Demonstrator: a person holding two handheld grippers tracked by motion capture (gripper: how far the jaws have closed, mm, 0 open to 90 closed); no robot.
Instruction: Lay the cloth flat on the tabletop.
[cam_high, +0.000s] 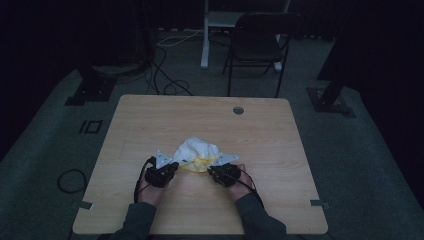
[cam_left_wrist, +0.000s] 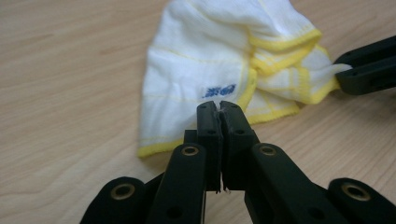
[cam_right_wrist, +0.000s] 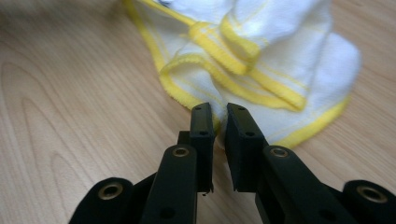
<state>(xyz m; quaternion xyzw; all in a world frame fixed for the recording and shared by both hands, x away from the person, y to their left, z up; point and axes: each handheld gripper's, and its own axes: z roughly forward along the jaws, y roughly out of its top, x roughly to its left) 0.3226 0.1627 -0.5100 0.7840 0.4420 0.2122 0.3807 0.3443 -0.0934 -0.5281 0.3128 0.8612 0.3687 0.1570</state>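
The wooden worktop (cam_high: 150, 120) takes up the middle of the high view, with grey floor around it and a black folding chair (cam_high: 257, 42) at the upper centre of the frame. A small round grommet (cam_high: 238, 110) sits in the worktop's upper right part.

On the worktop, just below the middle of that frame, lies a crumpled white cloth with yellow edging (cam_high: 199, 152). In the left claw's view the cloth (cam_left_wrist: 210, 60) fills the upper centre, with a small blue label on it; in the right claw's view the cloth (cam_right_wrist: 261, 51) lies bunched at the upper right, its yellow hems folded over one another.

The person's two forearms enter from the bottom edge of the high view, one on each side of the cloth. The left claw (cam_high: 167, 167) is at the cloth's lower left edge; in its own view the left claw (cam_left_wrist: 219, 109) is clenched tight on a thin bit of white fabric. The right claw (cam_high: 216, 170) is at the cloth's lower right edge; in its own view the right claw (cam_right_wrist: 219, 112) is nearly closed, a narrow gap left between its jaws, pinching the yellow hem.
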